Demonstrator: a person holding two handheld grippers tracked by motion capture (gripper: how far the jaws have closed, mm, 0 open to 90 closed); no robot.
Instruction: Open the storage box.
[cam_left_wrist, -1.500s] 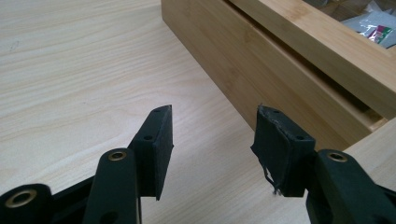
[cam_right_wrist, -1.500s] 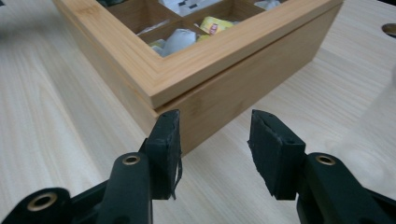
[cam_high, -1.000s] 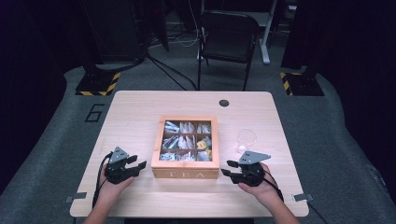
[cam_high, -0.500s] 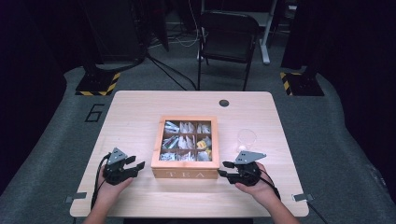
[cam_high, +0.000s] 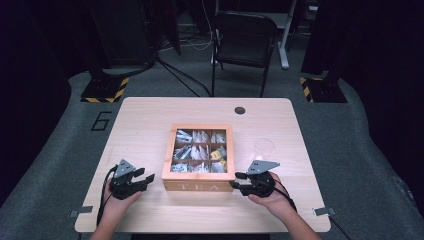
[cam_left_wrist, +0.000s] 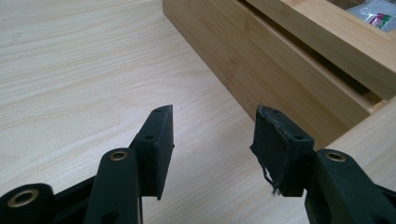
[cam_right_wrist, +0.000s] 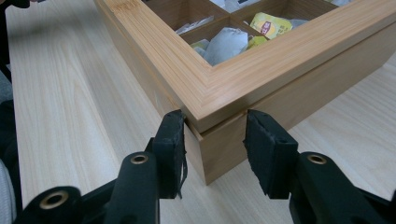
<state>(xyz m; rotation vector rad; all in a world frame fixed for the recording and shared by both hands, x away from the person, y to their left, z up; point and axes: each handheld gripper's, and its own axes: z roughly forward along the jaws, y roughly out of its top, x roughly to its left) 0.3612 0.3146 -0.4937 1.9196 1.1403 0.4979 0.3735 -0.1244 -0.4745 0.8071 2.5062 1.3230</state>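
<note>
High view: wooden tea box (cam_high: 200, 186) at table (cam_high: 150, 115) centre, toward near edge; left gripper (cam_high: 141, 181) beside it. Left gripper view: jaws apart, empty. Right gripper view: right gripper (cam_right_wrist: 214, 128) jaws apart, straddling box corner

Tea box (cam_right_wrist: 233, 84): smooth satin bamboo wood. Table (cam_left_wrist: 70, 70): pale matt wood-grain. Jaws: matt black plastic, frayed rubber pads.
</note>
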